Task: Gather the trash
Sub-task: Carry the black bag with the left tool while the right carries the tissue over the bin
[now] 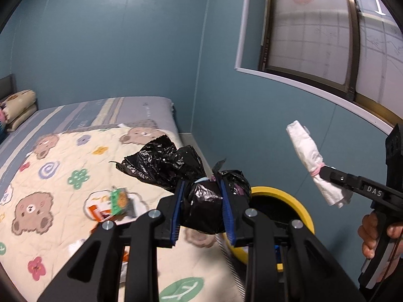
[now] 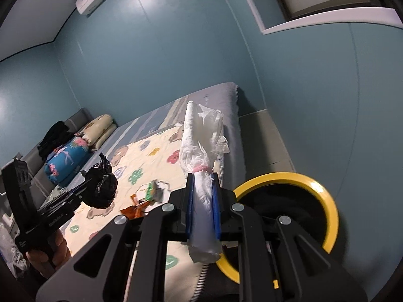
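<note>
The crumpled black bag was clamped by the left gripper; the soft, light white roll was pinched below its pink band by the nearly closed right gripper.

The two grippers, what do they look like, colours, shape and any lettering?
Both are matte black plastic with silver round bolts on angular linkage arms. The left gripper and right gripper each have two flat fingers lined with ribbed blue pads. The right one has a pistol-style handle, and its side carries raised letters reading DAS.
</note>
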